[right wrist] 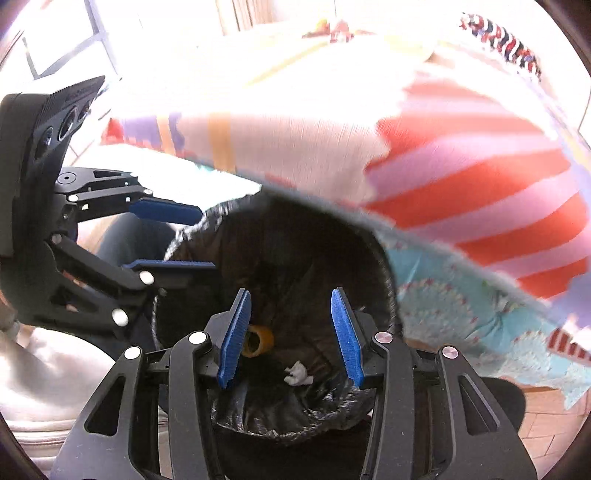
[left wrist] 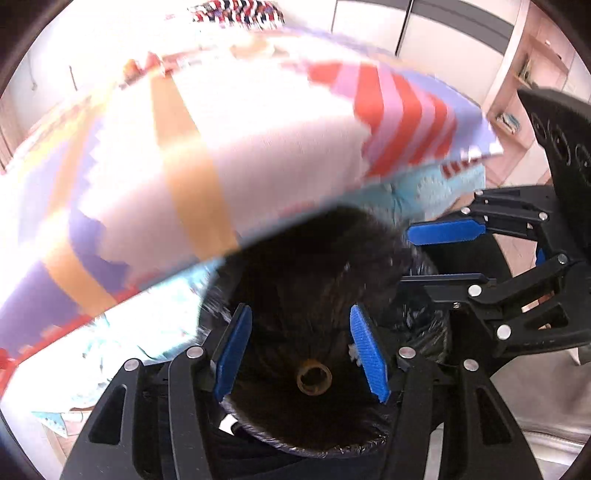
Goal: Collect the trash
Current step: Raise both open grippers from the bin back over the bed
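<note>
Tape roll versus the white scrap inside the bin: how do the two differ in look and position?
The tape roll is a yellowish-brown ring with an open core; the crumpled white scrap is an irregular wad. The tape roll lies close to the right tongs' left finger in the right wrist view; the white scrap lies nearer the camera, between the fingers. Both rest apart on the black liner of the trash bin, and neither is gripped.

A home — a patterned cloth [left wrist: 258,147] covers the table, with wardrobe doors [left wrist: 369,26] and wooden shelves [left wrist: 517,92] behind.
</note>
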Motion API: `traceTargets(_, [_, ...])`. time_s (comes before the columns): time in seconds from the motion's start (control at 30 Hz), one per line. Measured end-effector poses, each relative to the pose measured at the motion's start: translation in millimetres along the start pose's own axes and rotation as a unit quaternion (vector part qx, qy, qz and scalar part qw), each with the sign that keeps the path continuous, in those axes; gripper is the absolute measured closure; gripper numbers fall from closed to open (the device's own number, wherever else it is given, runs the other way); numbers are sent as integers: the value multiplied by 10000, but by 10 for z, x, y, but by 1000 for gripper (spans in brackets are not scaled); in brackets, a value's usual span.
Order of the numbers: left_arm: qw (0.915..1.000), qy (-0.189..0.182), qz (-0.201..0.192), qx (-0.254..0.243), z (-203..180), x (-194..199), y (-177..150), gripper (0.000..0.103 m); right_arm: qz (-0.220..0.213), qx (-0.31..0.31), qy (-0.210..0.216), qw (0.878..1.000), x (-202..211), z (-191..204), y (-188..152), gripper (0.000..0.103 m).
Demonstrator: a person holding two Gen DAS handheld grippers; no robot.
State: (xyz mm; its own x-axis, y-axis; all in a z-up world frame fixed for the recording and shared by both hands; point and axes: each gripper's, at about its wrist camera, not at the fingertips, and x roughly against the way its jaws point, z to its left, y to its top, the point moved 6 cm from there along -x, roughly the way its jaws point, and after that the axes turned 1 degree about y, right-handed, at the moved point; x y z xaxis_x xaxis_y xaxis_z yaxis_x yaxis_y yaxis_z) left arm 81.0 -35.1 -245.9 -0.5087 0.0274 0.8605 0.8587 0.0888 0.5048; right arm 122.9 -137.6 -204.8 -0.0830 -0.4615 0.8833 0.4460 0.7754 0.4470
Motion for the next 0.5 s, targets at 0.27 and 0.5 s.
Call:
traceTargets(0.27, [9980,144,-614,50,141,505,353,49,-560,-55,-58,9984,401,-92,271,58])
traceTargets(0.5, [9942,360,-1004,93,388,762,642,49,-970,-134,-165,9951,560,-225,632,58])
